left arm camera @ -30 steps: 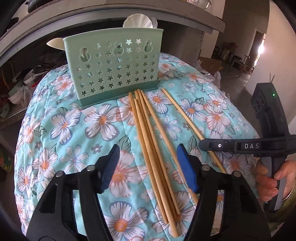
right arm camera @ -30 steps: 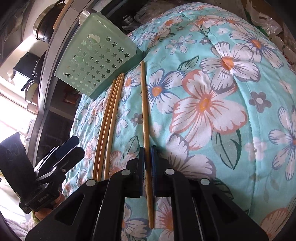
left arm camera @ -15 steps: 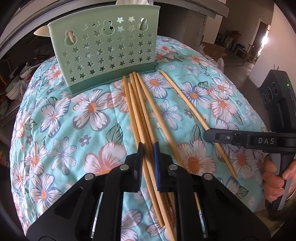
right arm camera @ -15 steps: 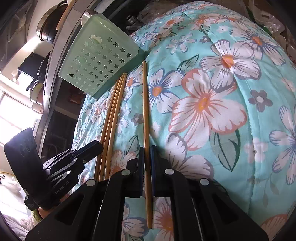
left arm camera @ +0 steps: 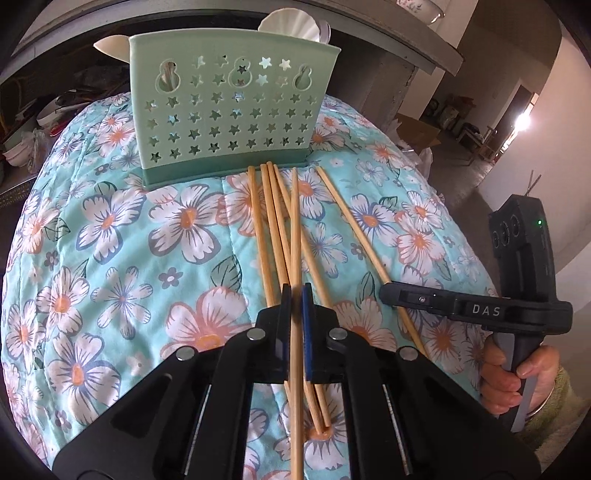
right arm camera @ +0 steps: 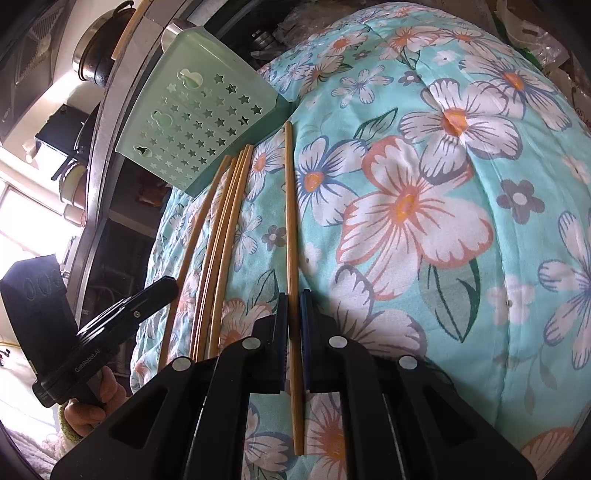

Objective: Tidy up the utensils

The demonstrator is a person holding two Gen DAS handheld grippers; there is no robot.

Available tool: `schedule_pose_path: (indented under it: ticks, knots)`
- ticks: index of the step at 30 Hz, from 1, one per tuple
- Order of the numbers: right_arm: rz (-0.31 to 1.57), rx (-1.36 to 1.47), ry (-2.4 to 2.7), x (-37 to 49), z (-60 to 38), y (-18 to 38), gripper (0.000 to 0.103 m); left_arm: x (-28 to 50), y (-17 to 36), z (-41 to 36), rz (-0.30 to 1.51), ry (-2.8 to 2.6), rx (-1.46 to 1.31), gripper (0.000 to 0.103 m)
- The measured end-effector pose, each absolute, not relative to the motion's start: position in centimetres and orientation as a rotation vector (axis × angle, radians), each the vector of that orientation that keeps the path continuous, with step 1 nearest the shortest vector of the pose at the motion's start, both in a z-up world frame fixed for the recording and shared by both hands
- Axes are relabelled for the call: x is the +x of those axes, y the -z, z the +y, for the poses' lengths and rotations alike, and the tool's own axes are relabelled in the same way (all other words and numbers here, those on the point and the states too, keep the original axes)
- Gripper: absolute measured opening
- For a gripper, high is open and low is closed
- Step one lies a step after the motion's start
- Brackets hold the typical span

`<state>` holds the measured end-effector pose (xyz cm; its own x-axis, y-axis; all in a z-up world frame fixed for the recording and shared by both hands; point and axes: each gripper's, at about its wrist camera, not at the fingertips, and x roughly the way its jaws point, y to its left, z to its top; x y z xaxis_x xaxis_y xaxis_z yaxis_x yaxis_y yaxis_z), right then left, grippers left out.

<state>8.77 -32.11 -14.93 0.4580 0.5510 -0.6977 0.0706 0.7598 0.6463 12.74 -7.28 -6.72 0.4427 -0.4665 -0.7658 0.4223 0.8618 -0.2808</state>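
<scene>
Two grippers clamped | left gripper (left arm camera: 293, 295) pinches one chopstick (left arm camera: 294, 236) crossing the bundle (left arm camera: 273, 236) | right gripper (right arm camera: 294, 306) pinches the lone chopstick (right arm camera: 290, 206) | quilt (right arm camera: 461, 258) | holder (left arm camera: 229, 110); only left view shows spoon (left arm camera: 288, 24)

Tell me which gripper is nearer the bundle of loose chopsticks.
Left. The left gripper is over the loose chopsticks, shut on one chopstick. The right gripper grips a single chopstick apart, beside them.
</scene>
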Motion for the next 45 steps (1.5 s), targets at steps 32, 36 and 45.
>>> schedule_pose_path:
  ticks: [32, 36, 45]
  knots:
    - [1.156, 0.581, -0.266, 8.6, -29.0, 12.9, 0.027, 13.7, 10.7, 1.9, 1.069, 0.292, -0.263, 0.012]
    - [1.166, 0.559, -0.253, 8.9, -28.8, 12.8, 0.032, 14.0, 10.9, 2.2, 1.073, 0.311, -0.29, 0.013]
    - [1.168, 0.529, -0.26, 10.3, -26.1, 12.8, 0.054, 14.0, 11.2, 2.8, 1.058, 0.365, -0.336, 0.017]
